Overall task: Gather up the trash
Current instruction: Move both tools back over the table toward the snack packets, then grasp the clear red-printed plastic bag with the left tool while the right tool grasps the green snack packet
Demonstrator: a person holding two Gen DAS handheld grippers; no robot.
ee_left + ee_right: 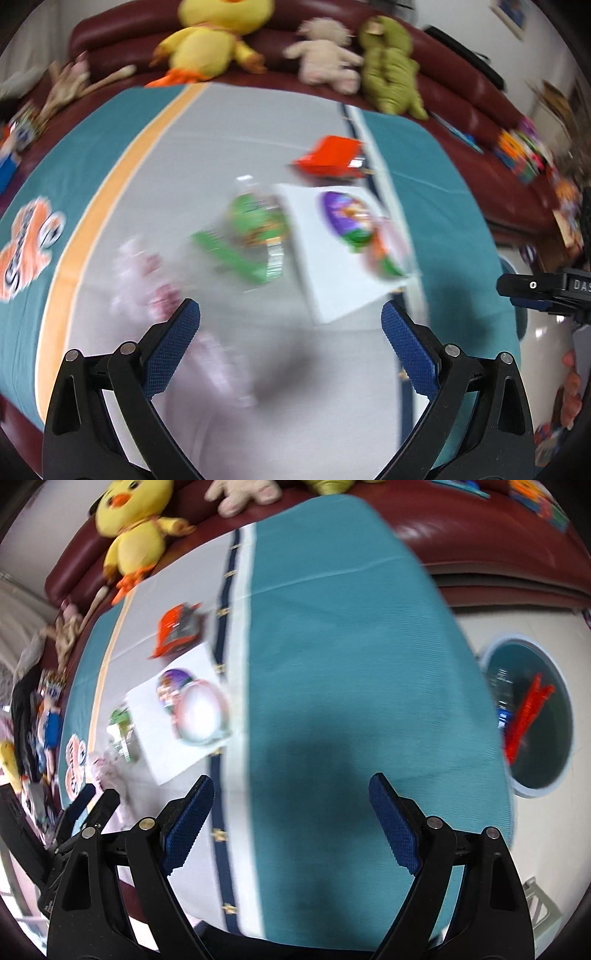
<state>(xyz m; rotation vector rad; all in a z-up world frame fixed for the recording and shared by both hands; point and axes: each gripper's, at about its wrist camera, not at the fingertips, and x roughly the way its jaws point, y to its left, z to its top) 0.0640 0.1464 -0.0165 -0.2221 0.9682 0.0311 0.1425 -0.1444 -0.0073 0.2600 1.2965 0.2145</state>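
Both your tools are wide open and hold nothing: the left tool [290,320] and the right tool [291,796] hang over the counter [332,627].

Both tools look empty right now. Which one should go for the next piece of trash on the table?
Left, probably. The left tool is open over the litter: the green wrapper and white sheet lie just ahead. The right tool, also open, faces bare teal cloth, nearer the bin.

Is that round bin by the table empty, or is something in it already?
Not empty: the round bin already holds red sticks and something blue, too blurred to name.
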